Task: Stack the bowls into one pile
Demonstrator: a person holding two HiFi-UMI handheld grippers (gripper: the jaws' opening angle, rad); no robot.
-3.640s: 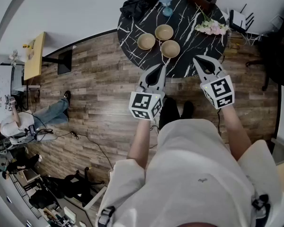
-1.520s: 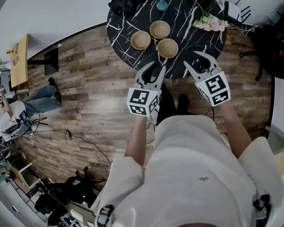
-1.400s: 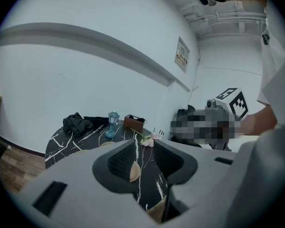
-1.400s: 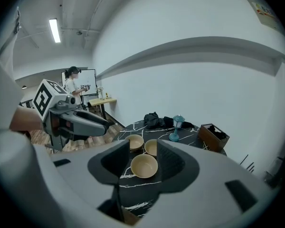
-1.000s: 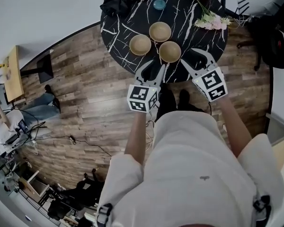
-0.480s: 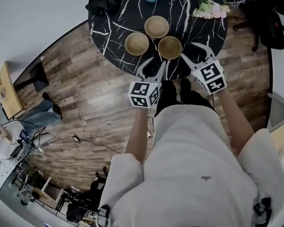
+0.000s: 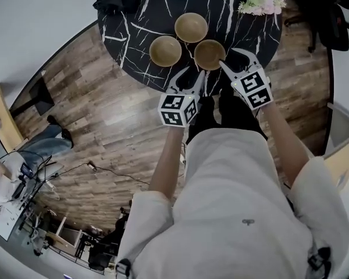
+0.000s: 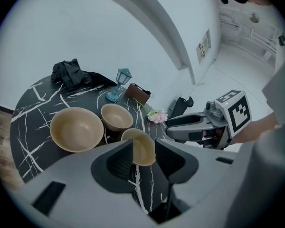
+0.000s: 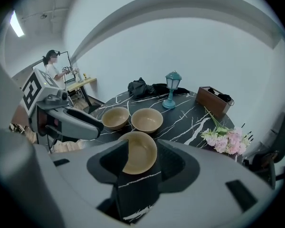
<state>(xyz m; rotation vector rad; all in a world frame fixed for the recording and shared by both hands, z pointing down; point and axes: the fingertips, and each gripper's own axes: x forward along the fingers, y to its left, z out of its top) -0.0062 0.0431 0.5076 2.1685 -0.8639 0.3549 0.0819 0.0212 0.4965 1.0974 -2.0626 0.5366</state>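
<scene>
Three tan bowls stand apart on the round black table (image 7: 134,22). None sits inside another, so I judge that the stacking is not yet begun.

I take the small blue lamp (image 9: 172,89) as my mark. The nearest bowl (image 9: 147,119) stands closest to the lamp. The second bowl (image 9: 115,117) is just beside it, a little farther from the lamp. The third bowl (image 9: 138,152) is the farthest from the lamp, near the table edge where the person stands.

The right gripper (image 7: 230,58) is at the rim of the third bowl. Its jaws are spread wide and hold nothing. In the right gripper view the bowl shows in the gap between them. From above, one jaw tip lies over the rim, and I cannot tell if it touches. I think the jaws are spread like this so that one can go inside the wall and one outside, to pinch the rim.

The left gripper (image 7: 193,74) hangs over the table edge, beyond the third bowl as seen from the lamp. It is also open and empty, and it points at the same bowl. Probably it is held back to leave room for the right one.

The pink flowers (image 9: 225,139) and the brown box (image 9: 213,99) lie to one side of the lamp, well apart from the bowls.
</scene>
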